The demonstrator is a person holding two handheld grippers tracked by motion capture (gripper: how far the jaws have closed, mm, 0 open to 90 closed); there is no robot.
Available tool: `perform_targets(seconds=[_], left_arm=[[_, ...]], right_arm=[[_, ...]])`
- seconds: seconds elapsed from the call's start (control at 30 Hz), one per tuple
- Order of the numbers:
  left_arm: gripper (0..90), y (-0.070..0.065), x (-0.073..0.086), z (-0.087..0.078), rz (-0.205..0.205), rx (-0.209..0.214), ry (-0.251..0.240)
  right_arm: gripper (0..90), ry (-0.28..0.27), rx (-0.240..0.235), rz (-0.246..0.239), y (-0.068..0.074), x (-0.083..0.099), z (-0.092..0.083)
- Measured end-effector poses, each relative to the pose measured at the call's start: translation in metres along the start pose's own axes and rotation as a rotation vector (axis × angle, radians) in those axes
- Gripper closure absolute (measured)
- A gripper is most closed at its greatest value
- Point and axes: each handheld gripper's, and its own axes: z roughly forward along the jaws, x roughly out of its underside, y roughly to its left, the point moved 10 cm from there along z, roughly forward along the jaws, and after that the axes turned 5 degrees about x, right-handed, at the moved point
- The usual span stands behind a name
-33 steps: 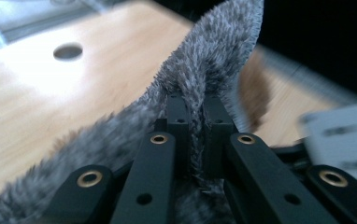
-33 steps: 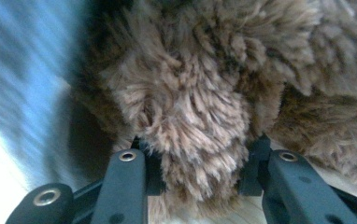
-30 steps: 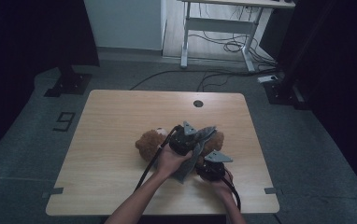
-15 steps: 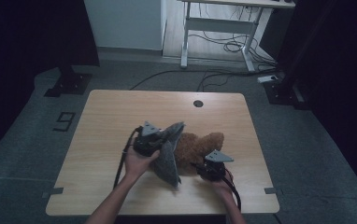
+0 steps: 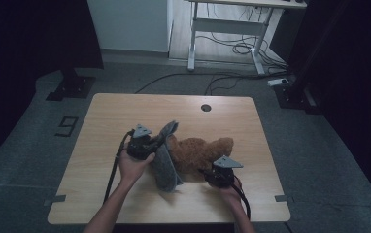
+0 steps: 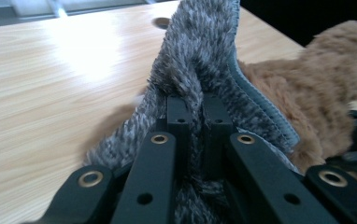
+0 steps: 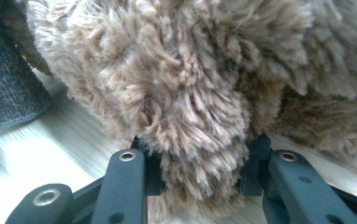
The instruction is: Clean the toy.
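Note:
A brown plush bear (image 5: 199,153) lies on the wooden table (image 5: 125,109), partly wrapped by a grey fuzzy garment (image 5: 166,160). My left gripper (image 5: 150,144) is shut on a fold of the grey garment (image 6: 200,70), holding it up at the bear's left side. In the left gripper view the two jaws pinch the fabric between them. My right gripper (image 5: 212,171) is shut on a furry part of the bear (image 7: 190,107) at the near right; brown fur bulges between its jaws (image 7: 195,172). Which limb it holds is hidden by fur.
A round cable hole (image 5: 206,108) sits near the table's far edge. A white desk frame (image 5: 232,29) and cables on the floor (image 5: 222,48) lie beyond the table. Tape marks (image 5: 55,199) sit at the near corners.
My left gripper has moved leftward across the table with the grey garment, pulling it off the bear's body toward its left side. The right gripper has stayed put on the bear.

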Motion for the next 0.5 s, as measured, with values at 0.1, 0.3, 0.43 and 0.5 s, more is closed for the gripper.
perform_targets(seconds=[0.1, 0.3, 0.43, 0.5], left_arm=[[83.9, -0.021, -0.001, 0.02, 0.016, 0.062, 0.037], [84.0, -0.049, -0.004, 0.047, 0.051, 0.073, 0.049], [84.1, -0.034, 0.001, 0.041, 0.084, 0.0, 0.079], [84.2, -0.021, 0.008, 0.036, 0.065, -0.013, 0.083]], right_arm=[[62.7, -0.003, 0.002, -0.009, 0.0, 0.0, 0.0], [62.7, 0.01, 0.008, -0.004, -0.002, 0.002, 0.0], [62.6, 0.007, 0.007, -0.007, -0.001, 0.002, 0.0], [62.7, 0.006, 0.011, -0.011, -0.001, 0.001, 0.0]])
